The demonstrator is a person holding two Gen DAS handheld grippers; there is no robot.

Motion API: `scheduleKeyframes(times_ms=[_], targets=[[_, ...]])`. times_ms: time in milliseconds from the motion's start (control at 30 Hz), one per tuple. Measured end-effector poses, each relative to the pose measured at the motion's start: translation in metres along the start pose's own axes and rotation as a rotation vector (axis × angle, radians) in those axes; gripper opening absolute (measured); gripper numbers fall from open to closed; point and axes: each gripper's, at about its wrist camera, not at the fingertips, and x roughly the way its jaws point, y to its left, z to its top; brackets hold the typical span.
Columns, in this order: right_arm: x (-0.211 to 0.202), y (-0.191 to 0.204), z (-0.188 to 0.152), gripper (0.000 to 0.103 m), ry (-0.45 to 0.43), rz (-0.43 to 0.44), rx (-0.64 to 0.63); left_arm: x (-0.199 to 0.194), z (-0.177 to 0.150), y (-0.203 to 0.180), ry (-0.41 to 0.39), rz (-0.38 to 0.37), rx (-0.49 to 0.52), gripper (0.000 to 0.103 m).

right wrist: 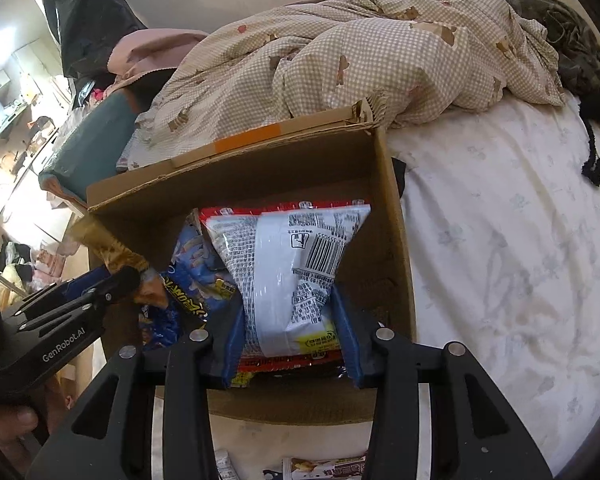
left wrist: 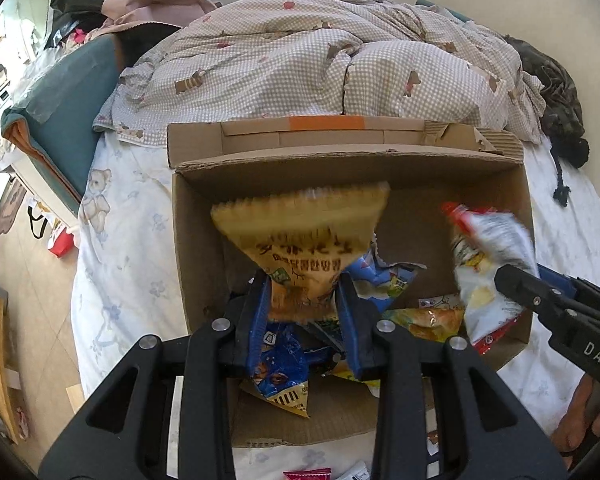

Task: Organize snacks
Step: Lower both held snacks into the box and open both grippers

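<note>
two snack bags hang over an open cardboard box (left wrist: 204, 264) on the bed (right wrist: 500, 240). the tan snack bag (left wrist: 300, 248) is pinched at its lower end between the pads of the left hand-held gripper (left wrist: 304, 300), its wide crimped edge fanning up above the box's middle. the white and red snack bag (right wrist: 292, 276), barcode side up, sits between the blue pads of the right hand-held gripper (right wrist: 290, 320) over the box's right side; the pads touch the bag's sides, so it looks lightly held, though how firm the hold is i cannot tell. in the left wrist view that bag is motion-blurred.

down inside the box lie several more packets: a blue packet (left wrist: 276, 364) under the left hand-held gripper, another blue and white packet (left wrist: 380, 280), and a yellow packet (left wrist: 428, 320) near the right wall. the box's far flap (left wrist: 300, 136), with a strip of orange tape (left wrist: 326, 123), lies open toward a rumpled checked quilt (left wrist: 300, 60). the bed sheet is pale with faint flowers. a few small packets (right wrist: 324, 468) lie on the sheet in front of the box. a thumb (right wrist: 8, 424) shows at the left hand-held gripper's handle.
</note>
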Motion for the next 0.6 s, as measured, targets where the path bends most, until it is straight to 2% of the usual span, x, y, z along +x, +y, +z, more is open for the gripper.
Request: scheduleKeyframes(times_ms=[133, 200, 233, 267, 300, 400, 600], targets=[[0.000, -0.002, 0.000, 0.049, -0.005, -0.007, 0.009, -0.002, -0.001, -0.003, -0.003, 0.003, 0.019, 0.029], [0.001, -0.003, 0.001, 0.056, -0.002, 0.000, 0.020, -0.003, -0.001, -0.004, -0.005, -0.002, 0.022, 0.030], [0.000, -0.003, 0.000, 0.065, -0.005, 0.001, 0.022, -0.003, -0.001, -0.005, -0.002, -0.007, 0.025, 0.031], [0.000, -0.004, 0.001, 0.070, -0.011, 0.003, 0.024, -0.004, -0.001, -0.005, 0.002, -0.011, 0.027, 0.039], [-0.002, -0.003, 0.001, 0.073, -0.017, 0.007, 0.026, -0.004, -0.001, -0.006, 0.005, -0.012, 0.028, 0.053], [-0.005, -0.001, 0.002, 0.076, -0.031, 0.013, 0.016, -0.009, -0.001, -0.005, -0.021, -0.020, 0.017, 0.080], [-0.007, -0.003, 0.003, 0.076, -0.031, 0.014, 0.028, -0.013, 0.000, -0.006, -0.031, -0.028, 0.009, 0.082]])
